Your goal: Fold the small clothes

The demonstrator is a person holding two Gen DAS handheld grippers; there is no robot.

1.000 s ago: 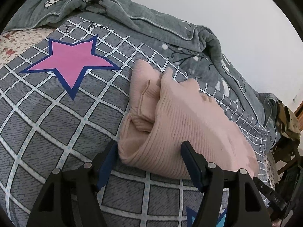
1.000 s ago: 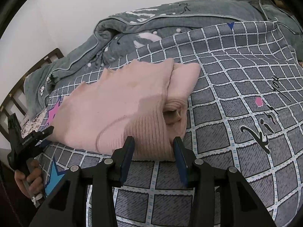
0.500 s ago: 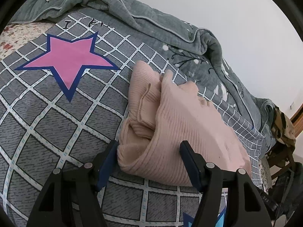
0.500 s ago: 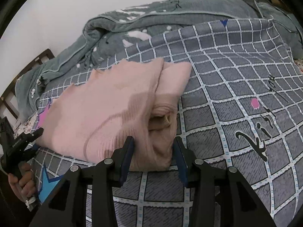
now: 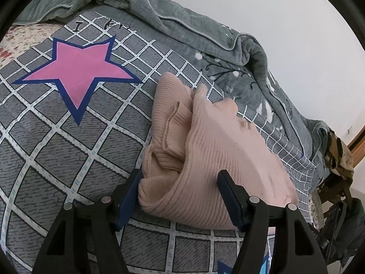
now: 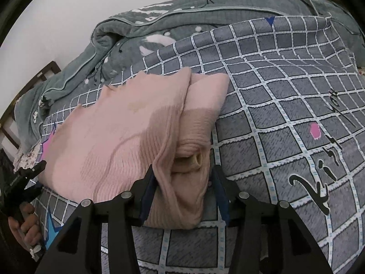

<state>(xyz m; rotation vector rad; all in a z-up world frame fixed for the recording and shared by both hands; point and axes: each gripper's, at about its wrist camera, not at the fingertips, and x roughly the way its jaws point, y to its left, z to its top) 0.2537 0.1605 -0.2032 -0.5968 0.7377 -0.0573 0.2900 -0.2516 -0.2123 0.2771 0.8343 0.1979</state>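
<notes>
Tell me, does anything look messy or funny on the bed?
A little. The pink sweater is folded but lumpy, with a ribbed part bunched out at its end. Behind it, the grey blanket lies rumpled along the wall.

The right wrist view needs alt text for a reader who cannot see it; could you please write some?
The right tongs straddle the near end of a folded pink ribbed sweater lying on a grey grid-patterned bedspread, jaws open on either side of the bunched knit. A rumpled grey-green quilt lies behind, and the left tongs show at the left edge.
</notes>
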